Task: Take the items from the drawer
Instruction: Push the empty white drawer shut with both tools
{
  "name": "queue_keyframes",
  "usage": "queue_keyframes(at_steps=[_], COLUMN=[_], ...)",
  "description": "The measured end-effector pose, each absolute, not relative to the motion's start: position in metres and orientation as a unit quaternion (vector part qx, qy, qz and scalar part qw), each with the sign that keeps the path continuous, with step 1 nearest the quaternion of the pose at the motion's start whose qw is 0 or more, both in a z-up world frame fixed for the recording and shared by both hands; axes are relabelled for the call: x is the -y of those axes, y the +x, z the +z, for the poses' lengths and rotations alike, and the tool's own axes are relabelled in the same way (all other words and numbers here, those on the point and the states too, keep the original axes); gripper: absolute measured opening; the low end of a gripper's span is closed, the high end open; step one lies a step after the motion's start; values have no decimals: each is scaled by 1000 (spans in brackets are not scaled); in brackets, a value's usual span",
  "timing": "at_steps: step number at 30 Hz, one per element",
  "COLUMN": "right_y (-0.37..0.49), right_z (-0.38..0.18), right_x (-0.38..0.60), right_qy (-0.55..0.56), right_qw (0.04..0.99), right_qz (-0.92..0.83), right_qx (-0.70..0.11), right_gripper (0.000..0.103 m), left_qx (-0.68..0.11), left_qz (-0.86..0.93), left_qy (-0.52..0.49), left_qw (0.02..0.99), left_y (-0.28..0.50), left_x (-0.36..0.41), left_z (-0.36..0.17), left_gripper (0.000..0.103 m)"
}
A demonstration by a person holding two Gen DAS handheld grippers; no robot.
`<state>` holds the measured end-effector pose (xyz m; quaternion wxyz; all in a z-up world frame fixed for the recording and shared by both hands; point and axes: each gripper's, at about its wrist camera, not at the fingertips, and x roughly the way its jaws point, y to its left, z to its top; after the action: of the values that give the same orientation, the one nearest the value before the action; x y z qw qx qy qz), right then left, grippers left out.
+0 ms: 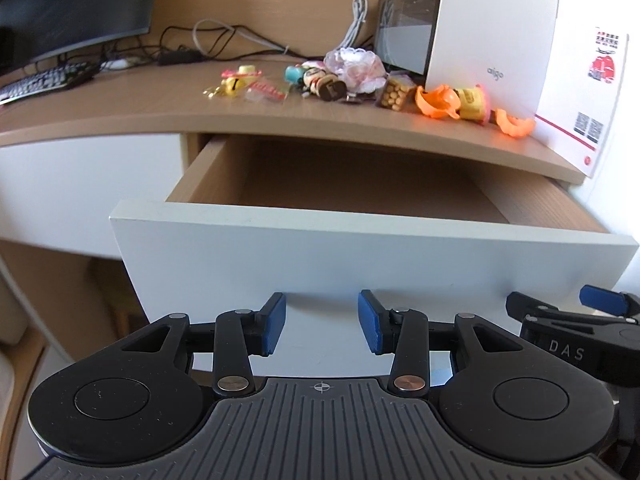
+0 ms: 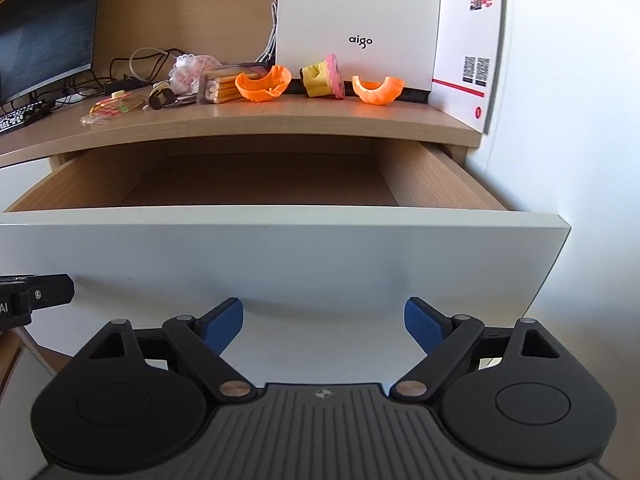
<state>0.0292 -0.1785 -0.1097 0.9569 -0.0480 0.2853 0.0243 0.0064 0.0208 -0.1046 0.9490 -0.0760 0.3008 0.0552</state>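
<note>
From the left wrist view, the drawer [image 1: 340, 196] stands pulled out from under the surface [image 1: 160, 100]: a plain white front panel with no handle showing, pale wood sides and a brown floor, and what can be seen of the inside holds nothing. The left tool [image 1: 322, 326] hovers just in front of the white panel, low against it, its blue pads spread apart and gripping nothing. The right tool [image 1: 596, 308] pokes in at the right edge, beside the same panel. Up on the surface lies a row of small things: a yellow toy [image 1: 240, 78], a clear packet with red print [image 1: 266, 92], a brown round piece [image 1: 330, 88], a frilly pink and white bundle [image 1: 356, 66], a clear box of biscuit sticks [image 1: 394, 94], two orange shell halves [image 1: 436, 100] and a yellow and pink toy [image 1: 474, 104] between them. A white box marked aigo [image 1: 492, 20] stands behind them, with a keyboard [image 1: 36, 82] and monitor [image 1: 76, 4] far to the left.

From the right wrist view, the drawer [image 2: 280, 184] again sits open below the surface [image 2: 280, 116], its visible floor bare. The right tool [image 2: 324, 326] hangs released before the white front, pads wide apart. The left tool [image 2: 36, 294] shows only as a black tip at the left edge, so its state cannot be told from here. The orange shell halves [image 2: 262, 84], the yellow and pink toy [image 2: 322, 76] and the biscuit box [image 2: 222, 84] line the foot of the white box [image 2: 356, 20].
</note>
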Motion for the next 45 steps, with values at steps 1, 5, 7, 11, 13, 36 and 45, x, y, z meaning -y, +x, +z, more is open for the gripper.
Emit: queue_keyframes(at_steps=[1,5,7,11,13,36,45], right_y=[37,70,86,116,127,133,80], right_z=[-111,-113,-113,-112,-112,-86,-28], right_x=[177,169,165,160,157,167,182], right_qy=[-49,-52,-55,-48,-50,-52,-38], right_qw=[958,960,960,960,960,943,927], right_qz=[22,15,12,8,4,9,35], right_qx=[-283,-276,-276,-276,-274,-330,-370], right_gripper=[90,90,90,90,90,97,97], left_qx=[-298,-291,-287,-283,-282,-351,-395], left_qz=[54,47,46,45,43,31,51], left_qy=[-73,-72,-70,-66,-68,-52,-67], left_qw=[950,953,954,956,956,934,915], left_y=[15,46,60,85,94,110,45], left_x=[-22,-32,-38,-46,-49,-35,-20], left_z=[-106,-108,-109,-113,-113,-89,-29], left_gripper=[44,44,44,44,44,80,80])
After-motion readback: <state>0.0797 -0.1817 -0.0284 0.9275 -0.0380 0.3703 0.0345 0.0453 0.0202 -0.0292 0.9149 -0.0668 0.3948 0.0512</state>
